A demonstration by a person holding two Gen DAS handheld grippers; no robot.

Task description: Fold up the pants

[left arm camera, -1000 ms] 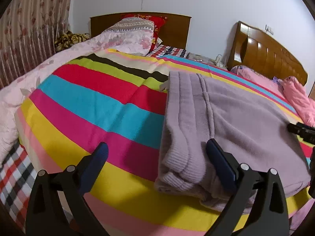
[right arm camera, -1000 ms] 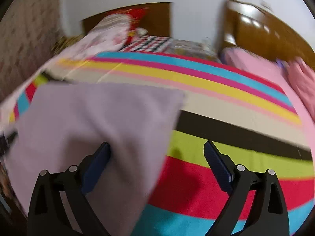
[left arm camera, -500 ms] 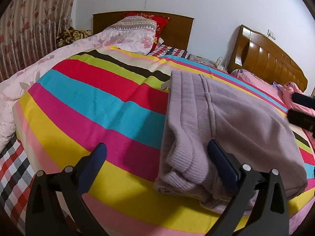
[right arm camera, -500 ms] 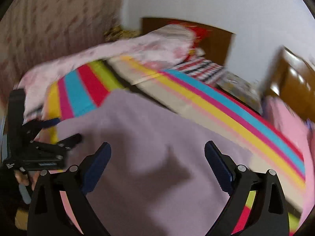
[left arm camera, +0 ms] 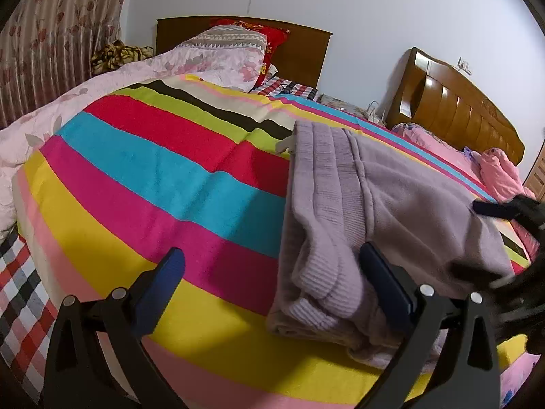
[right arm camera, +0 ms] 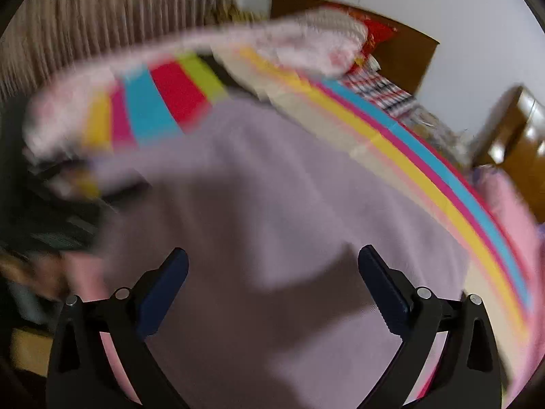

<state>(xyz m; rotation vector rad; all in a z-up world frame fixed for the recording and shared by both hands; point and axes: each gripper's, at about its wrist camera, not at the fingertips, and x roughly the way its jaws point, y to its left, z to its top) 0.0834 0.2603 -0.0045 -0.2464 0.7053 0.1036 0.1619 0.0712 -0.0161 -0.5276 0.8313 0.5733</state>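
The lilac knit pants (left arm camera: 391, 204) lie folded on the striped bedspread (left arm camera: 153, 177), ribbed waistband toward me. My left gripper (left arm camera: 269, 283) is open and empty; its right finger (left arm camera: 385, 283) sits at the near folded edge of the pants, its left finger over the bedspread. In the right wrist view, which is blurred, the pants (right arm camera: 272, 221) fill the middle and my right gripper (right arm camera: 270, 279) hovers open over them. The right gripper also shows blurred at the far right of the left wrist view (left arm camera: 511, 245).
A pink floral quilt (left arm camera: 85, 95) and pillows (left arm camera: 235, 41) lie at the back left by a wooden headboard (left arm camera: 299, 51). A second bed with pink bedding (left arm camera: 500, 170) stands to the right. A striped curtain (left arm camera: 41, 41) hangs at the left.
My right gripper has swung left across the pants and lower toward them, blurring its view. My left gripper has stayed almost still at the near edge of the pants.
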